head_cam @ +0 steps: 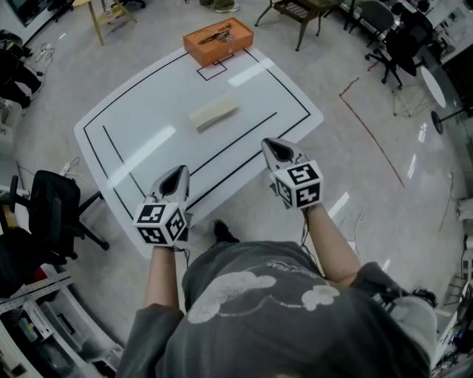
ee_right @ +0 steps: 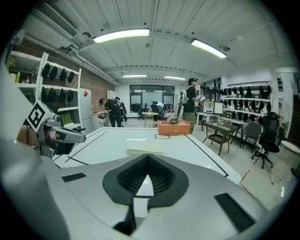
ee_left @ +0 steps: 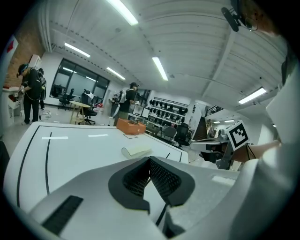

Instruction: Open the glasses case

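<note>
The glasses case (head_cam: 213,113) is a closed cream oblong lying in the middle of the white table (head_cam: 133,125). It also shows ahead in the left gripper view as the case (ee_left: 136,151) and in the right gripper view as the case (ee_right: 145,146). My left gripper (head_cam: 179,172) hovers over the table's near edge, well short of the case, jaws together and empty (ee_left: 149,159). My right gripper (head_cam: 272,145) hangs at the near right edge, also shut on nothing (ee_right: 148,157). Both point toward the case.
An orange box (head_cam: 218,40) with an object on it sits at the table's far edge. Black lines mark the tabletop. A black office chair (head_cam: 52,207) stands at the left, more chairs (head_cam: 295,15) beyond the table. People (ee_right: 191,101) stand in the background.
</note>
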Tool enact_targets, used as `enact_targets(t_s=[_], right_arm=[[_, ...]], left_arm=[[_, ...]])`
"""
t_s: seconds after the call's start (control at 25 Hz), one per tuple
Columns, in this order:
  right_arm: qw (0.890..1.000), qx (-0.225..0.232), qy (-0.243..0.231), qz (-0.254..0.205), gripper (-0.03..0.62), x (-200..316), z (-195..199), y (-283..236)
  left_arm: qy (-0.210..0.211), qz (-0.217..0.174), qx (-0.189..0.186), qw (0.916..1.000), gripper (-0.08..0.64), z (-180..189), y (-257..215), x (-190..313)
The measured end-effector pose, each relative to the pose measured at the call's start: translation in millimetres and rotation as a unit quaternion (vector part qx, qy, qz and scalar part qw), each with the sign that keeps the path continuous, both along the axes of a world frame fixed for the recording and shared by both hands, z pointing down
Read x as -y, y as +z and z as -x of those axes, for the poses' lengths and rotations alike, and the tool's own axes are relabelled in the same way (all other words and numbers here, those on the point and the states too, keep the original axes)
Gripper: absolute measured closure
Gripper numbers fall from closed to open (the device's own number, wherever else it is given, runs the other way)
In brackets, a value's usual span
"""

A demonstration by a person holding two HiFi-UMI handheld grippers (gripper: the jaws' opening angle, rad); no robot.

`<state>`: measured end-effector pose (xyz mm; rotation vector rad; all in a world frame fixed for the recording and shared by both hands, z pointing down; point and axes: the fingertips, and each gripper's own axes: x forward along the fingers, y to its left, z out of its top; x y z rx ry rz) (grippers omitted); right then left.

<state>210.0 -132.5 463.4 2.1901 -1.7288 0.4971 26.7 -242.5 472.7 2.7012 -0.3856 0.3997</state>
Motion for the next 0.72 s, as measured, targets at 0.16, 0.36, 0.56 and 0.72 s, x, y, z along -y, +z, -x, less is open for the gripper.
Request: enact_targets(t_s=[0.16,0.36,0.56,0.72], right_arm=[[1.0,-0.006,-0.001,0.0,0.591,18.4,0.6,-3.5],[1.0,-0.008,0.0,0.014,0.591,25.6,-5.7,-3.2],[1.0,-0.009,-0.009,0.01,0.591,40.9,-25.4,1.5],[0.999,-0.007,-0.038,0.012,0.591,61.1,-43.3,10.8]], left_arm=[[0.003,0.011,-0.009,0.9999,0.558,-7.2,3.3,16.0],[0.006,0.019,-0.005,0.9998,0.558,-15.0,5.9,20.2],[-0.005,0.017,0.007,0.9998,0.558,-27.4,11.1,27.8],[-0.029,0.018,0.024,0.9992,0.558,-40.0,19.4,36.1]])
